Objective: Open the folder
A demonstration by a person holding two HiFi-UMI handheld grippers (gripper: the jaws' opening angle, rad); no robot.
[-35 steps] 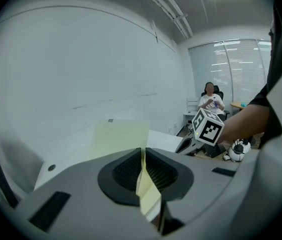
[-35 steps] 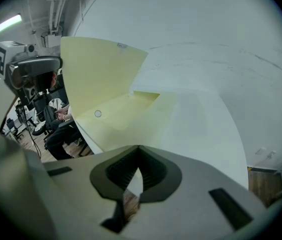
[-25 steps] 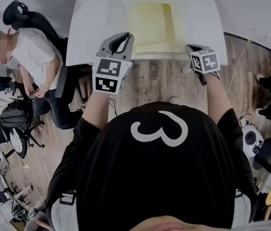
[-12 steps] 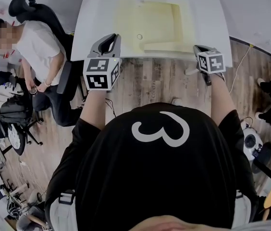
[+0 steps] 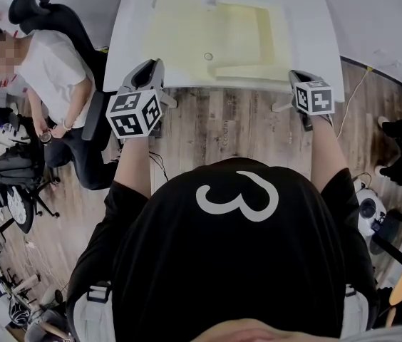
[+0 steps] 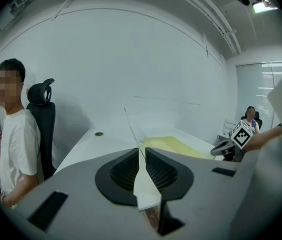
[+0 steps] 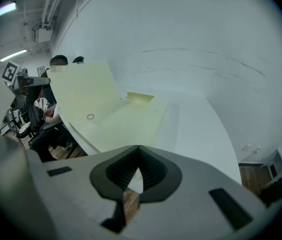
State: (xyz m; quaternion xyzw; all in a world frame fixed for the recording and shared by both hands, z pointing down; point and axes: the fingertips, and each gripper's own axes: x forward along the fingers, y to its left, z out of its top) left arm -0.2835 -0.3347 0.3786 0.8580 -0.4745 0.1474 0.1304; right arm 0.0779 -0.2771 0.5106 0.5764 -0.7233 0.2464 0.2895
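Slippage is looming as the main hazard: the left gripper, hanging just off the near left corner of the table, is clamping its jaws on the thin edge of the cover. The sheet is showing edge-on between them with only a narrow strip caught, so a quick pull away from the table is likely to tug it free and let the cover drop back. The folder is lying on the table's middle, its yellow base flat and the cover standing partly raised over the table's left half. The right gripper, sitting at the table's near edge toward the right, is holding its jaws together. Whether they are nipping the folder's near corner I am not managing to tell; if they are not, the whole folder is at risk of sliding toward the table's left edge instead of opening. A hard swing is also threatening to crease the sheet at its fold. Room is running short off the table's left side, where a seated person and a chair are crowding in. Bare top is lying open toward the table's far side and right end, and the floor before the near edge is giving the arms free space.
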